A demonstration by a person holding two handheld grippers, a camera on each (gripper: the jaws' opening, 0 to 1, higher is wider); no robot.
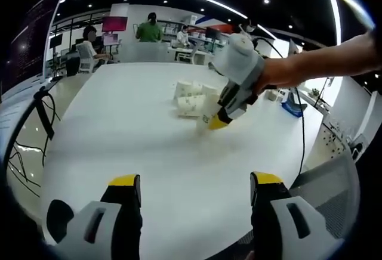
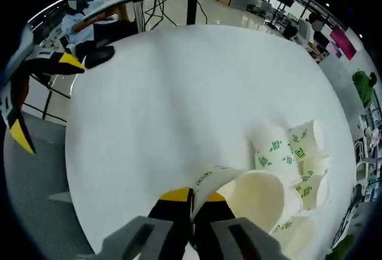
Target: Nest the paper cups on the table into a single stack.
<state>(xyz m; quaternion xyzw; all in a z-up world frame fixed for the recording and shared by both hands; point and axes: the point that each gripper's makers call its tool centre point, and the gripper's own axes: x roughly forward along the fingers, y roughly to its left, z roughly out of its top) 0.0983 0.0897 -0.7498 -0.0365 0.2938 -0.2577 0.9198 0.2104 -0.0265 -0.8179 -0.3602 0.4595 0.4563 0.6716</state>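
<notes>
Several paper cups (image 2: 301,152) printed with small green marks lie tipped on their sides in a loose cluster on the white table (image 2: 179,93), touching or overlapping one another, toward the table's far side as the left gripper view has it (image 1: 191,96). One more cup (image 2: 253,195) lies on its side just in front of that cluster with its open mouth turned toward the right gripper's camera; the right gripper (image 2: 192,203) has its yellow-tipped jaws pressed together on this cup's rim, pinching the paper wall between them. In the left gripper view that same gripper (image 1: 216,121) reaches down from the right at the near edge of the cluster, held by a person's hand (image 1: 271,75). The left gripper (image 1: 194,185) hovers over bare tabletop well apart from the cups, its jaws spread wide with nothing between them. Behind the table, people sit and stand at desks (image 1: 191,54).
</notes>
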